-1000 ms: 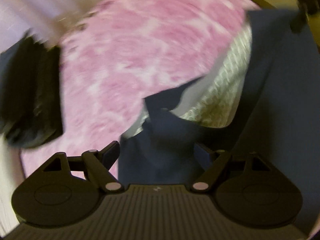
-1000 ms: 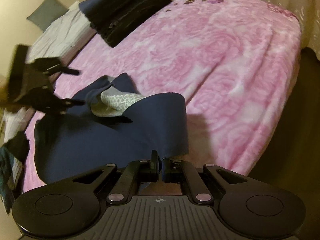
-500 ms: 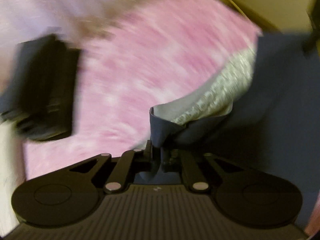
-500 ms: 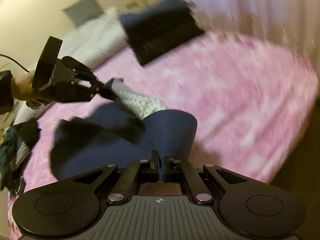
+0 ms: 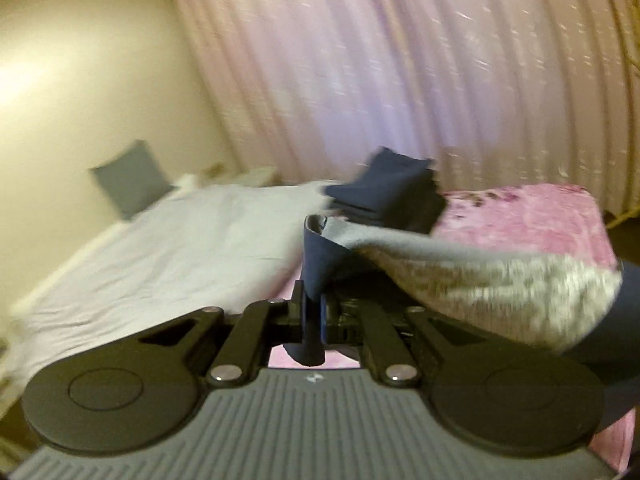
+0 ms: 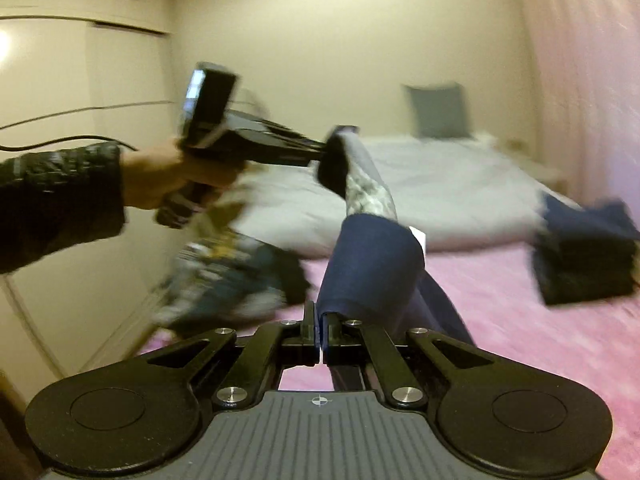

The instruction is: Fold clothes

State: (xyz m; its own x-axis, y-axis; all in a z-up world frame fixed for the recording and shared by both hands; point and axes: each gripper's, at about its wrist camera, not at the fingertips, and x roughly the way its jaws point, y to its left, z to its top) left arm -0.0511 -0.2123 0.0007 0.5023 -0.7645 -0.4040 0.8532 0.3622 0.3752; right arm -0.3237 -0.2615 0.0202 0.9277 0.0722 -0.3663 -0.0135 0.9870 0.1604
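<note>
Both our claws clamped on the navy garment (image 6: 372,264), held above the pink blanket (image 6: 520,320) of the bed: left claw (image 5: 314,312), right claw (image 6: 320,336). No readable writing; frames blurred.

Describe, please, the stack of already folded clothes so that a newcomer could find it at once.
Start at the pink blanket covering the near end of the bed, and follow it towards the curtain. The folded stack sits there, by the white sheet. Unlike the navy garment held up by both grippers, it lies squared, dark and untouched.
</note>
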